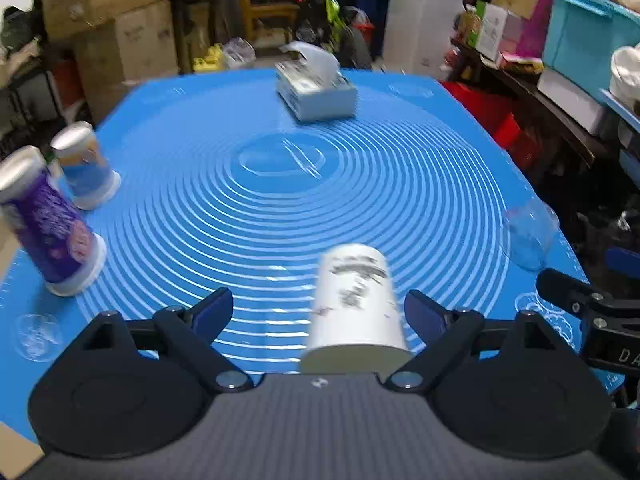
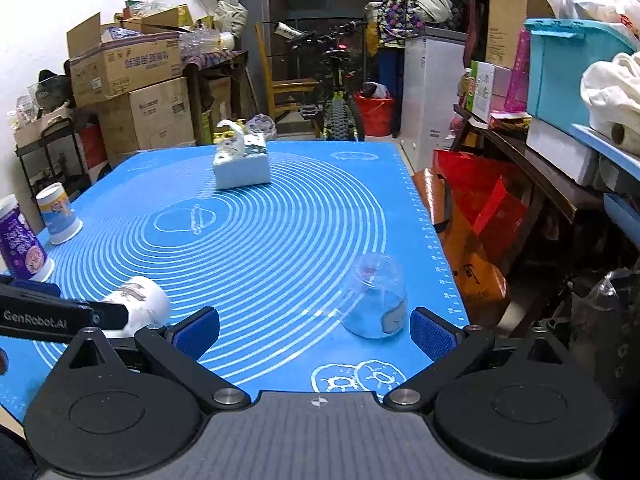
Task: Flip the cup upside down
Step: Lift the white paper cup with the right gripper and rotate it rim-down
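A white paper cup with grey print stands upside down on the blue mat, between the fingers of my left gripper, which is open and not touching it. It also shows at the left of the right wrist view. A clear plastic cup stands upside down on the mat just ahead of my open right gripper; in the left wrist view it shows faintly at the right. A purple cup and a blue-white cup stand upside down at the left.
A tissue box sits at the far side of the mat. Cardboard boxes, a bicycle and a cluttered shelf surround the table. The mat's right edge drops off beside red bags.
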`<state>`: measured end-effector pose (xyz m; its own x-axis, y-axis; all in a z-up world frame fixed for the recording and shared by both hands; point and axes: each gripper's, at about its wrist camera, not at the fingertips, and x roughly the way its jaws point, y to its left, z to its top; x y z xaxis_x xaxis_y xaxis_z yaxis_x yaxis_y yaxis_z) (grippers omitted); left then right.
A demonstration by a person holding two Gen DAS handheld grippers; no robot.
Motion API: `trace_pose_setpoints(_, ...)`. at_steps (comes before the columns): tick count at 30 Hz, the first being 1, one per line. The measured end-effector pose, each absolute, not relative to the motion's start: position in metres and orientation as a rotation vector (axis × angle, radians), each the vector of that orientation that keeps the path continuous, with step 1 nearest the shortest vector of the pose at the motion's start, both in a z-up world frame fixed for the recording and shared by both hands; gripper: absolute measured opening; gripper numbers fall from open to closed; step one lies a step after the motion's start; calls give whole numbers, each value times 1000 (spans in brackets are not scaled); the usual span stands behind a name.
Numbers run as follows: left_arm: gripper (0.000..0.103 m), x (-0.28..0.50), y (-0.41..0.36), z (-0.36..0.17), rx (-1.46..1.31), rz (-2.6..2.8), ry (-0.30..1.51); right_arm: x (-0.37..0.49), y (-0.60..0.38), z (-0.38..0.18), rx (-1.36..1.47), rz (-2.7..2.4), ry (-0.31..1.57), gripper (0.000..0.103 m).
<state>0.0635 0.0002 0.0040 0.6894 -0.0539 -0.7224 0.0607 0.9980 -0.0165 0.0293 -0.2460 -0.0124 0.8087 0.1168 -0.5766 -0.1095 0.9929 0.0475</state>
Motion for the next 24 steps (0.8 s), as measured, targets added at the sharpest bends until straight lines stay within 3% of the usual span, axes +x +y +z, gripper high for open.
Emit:
trace_pose_setpoints(17,93,65,88,3,-53,163,726,75,-168,14,-2,358,781,101)
trace_pose_setpoints(24,93,72,102,-9,-74,163,736,107,-135,-2,37,384,927,92)
